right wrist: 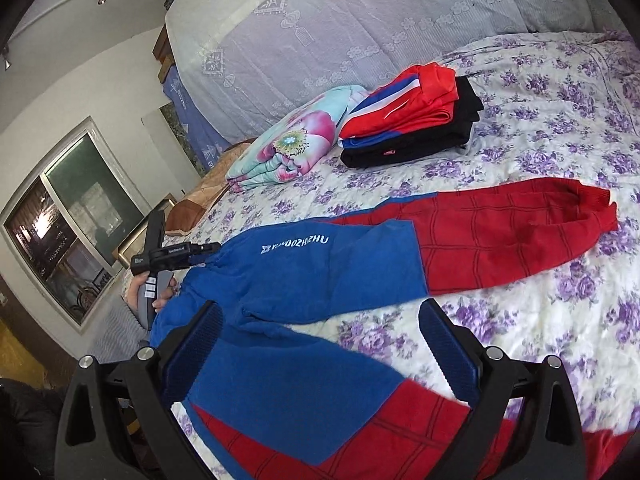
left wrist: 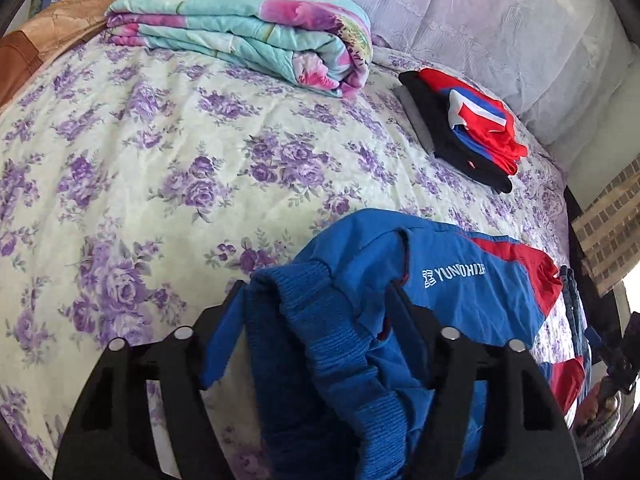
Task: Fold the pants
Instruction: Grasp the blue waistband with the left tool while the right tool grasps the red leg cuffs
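Gripping the blue ribbed waistband, the left gripper (left wrist: pixel 320 304) holds one pair of blue-and-red pants (right wrist: pixel 320 268) spread on the floral bedspread (right wrist: pixel 560 140). The right gripper (right wrist: pixel 320 344) hovers spread wide over one leg (clasping nothing). One folded clothes stack (right wrist: pixel 412 128) and one folded quilt (left wrist: pixel 240 28) lie beyond.

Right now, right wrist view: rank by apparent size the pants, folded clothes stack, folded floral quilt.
1. Blue-and-red pants, largest by far, though nearest the camera.
2. Folded clothes stack and folded floral quilt: look about alike; the stack hides part of the quilt, so no ranking.
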